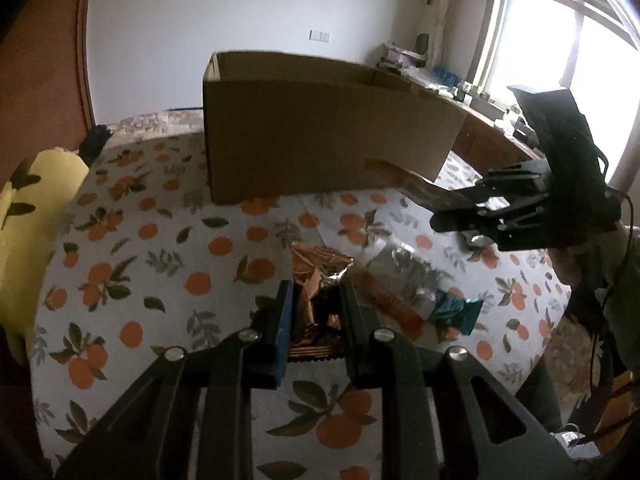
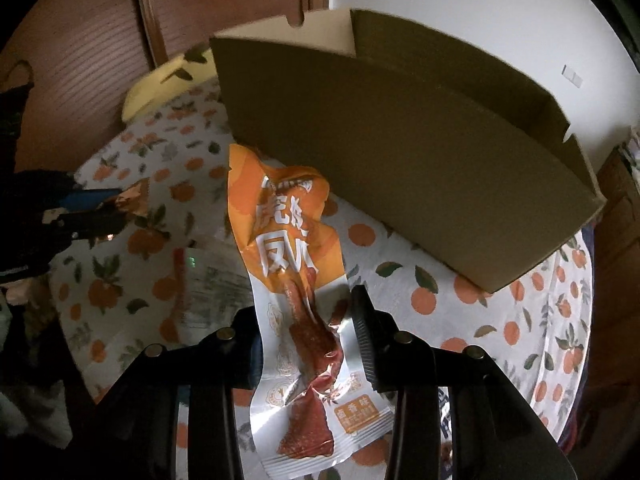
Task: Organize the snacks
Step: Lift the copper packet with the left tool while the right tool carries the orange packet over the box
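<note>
yellow plush toy (image 1: 28, 216) — left, window (image 1: 560, 40), wall switch (image 1: 320, 35)

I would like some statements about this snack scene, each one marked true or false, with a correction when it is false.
1. The left gripper holds a brown foil packet. True.
2. The right gripper is empty. False: it grips an orange and white snack pouch.
3. The cardboard box is open at the top. True.
4. The tablecloth is plain blue. False: it is white with oranges and leaves.
5. A silver packet lies on the table. True.
</note>
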The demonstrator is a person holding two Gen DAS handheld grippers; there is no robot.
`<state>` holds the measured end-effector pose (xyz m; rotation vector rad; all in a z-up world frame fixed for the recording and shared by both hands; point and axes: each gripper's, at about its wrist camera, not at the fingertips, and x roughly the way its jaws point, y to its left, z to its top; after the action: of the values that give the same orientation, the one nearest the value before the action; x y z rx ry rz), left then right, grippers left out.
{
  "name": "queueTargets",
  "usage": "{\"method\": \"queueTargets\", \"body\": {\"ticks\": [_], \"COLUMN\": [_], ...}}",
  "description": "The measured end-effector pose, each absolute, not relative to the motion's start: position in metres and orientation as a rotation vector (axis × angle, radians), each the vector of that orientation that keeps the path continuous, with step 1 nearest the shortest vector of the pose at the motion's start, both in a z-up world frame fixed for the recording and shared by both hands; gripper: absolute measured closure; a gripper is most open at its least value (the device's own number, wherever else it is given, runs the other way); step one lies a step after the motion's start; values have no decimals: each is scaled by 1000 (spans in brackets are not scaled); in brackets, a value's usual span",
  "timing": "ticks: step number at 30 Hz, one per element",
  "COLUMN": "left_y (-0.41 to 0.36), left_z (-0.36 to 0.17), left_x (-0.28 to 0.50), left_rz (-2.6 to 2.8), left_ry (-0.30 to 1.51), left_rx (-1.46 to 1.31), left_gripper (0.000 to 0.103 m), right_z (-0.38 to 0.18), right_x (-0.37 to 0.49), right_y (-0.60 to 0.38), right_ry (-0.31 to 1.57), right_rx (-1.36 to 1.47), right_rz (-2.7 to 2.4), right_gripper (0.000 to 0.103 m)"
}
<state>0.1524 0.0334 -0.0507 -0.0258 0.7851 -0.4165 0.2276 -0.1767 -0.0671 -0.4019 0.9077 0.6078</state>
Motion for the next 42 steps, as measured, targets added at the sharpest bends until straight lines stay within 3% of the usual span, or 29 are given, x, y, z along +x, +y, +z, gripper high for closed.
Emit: {"method": "queueTargets", "body": {"ticks": [25, 42], "left_y": [15, 5], "left_z": [64, 60], "left_x": [205, 277], "left_rz": [-450, -449], "left_ry": [556, 545], "left_rx": [9, 23], "left_gripper": [83, 83], "right_z": [30, 43], "right_x": [222, 273], "right_y": [-192, -185], "right_ry": [671, 631], "right_rx": [-280, -246], "right_rz": [583, 565], "right_gripper": [66, 66]}}
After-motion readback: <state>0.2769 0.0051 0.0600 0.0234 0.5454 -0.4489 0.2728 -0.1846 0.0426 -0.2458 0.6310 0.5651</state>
